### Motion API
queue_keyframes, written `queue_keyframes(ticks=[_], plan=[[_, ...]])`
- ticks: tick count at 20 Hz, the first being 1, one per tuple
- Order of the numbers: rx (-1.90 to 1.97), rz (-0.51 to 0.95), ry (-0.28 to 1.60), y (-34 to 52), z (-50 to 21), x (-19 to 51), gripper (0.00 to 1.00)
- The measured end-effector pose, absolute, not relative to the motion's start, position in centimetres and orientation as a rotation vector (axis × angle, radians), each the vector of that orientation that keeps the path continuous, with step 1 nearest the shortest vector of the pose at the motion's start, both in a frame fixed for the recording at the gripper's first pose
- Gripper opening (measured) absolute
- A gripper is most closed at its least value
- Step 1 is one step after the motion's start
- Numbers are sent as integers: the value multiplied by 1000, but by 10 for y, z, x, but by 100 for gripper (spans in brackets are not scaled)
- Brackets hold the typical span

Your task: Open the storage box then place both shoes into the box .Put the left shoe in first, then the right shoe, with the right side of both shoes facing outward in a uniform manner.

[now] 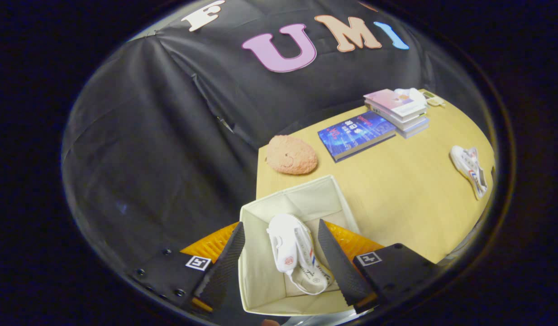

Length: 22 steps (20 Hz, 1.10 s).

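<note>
1. Jaws stand wide apart and empty: the gripper (281, 260) hangs over the open storage box (256, 253), its two dark fingers (224, 267) splayed to either side of what lies inside, pressing on nothing.
2. Between the fingers, down in the box, rests the first shoe (294, 253), white with red and blue stripes, clear of both pads as far as I can tell. Its long axis runs roughly from 11 o'clock to 5 o'clock.
3. So the box is open and one shoe is in. By the task order that should be the left one, though I cannot confirm which foot from here.
4. Now the key relation: the second shoe (469, 170) lies on the wooden table (405, 190), well apart from the box, out at about 2 o'clock from the jaws. Its long axis runs roughly 11 to 5 o'clock.
5. My read: the gripper must swing out toward 2 o'clock and close across that shoe's narrow width.
6. Farther out, a fuzzy peach plush (291, 155) sits beyond the box at 12 o'clock, a blue book (355, 134) and a stack of books (398, 111) past it.
</note>
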State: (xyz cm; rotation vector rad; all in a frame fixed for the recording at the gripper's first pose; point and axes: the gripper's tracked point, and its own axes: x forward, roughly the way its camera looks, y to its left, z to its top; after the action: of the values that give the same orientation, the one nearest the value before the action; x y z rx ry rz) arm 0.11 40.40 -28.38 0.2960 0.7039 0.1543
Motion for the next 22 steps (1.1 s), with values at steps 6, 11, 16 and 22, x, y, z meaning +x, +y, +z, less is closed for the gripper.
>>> queue_keyframes(ticks=[6,11,16,22], plan=[[176,102,599,344,-252,14,100],[65,38,596,273,-255,16,100],[31,-32,600,170,-258,11,100],[-80,-147,632,36,-266,3,100]])
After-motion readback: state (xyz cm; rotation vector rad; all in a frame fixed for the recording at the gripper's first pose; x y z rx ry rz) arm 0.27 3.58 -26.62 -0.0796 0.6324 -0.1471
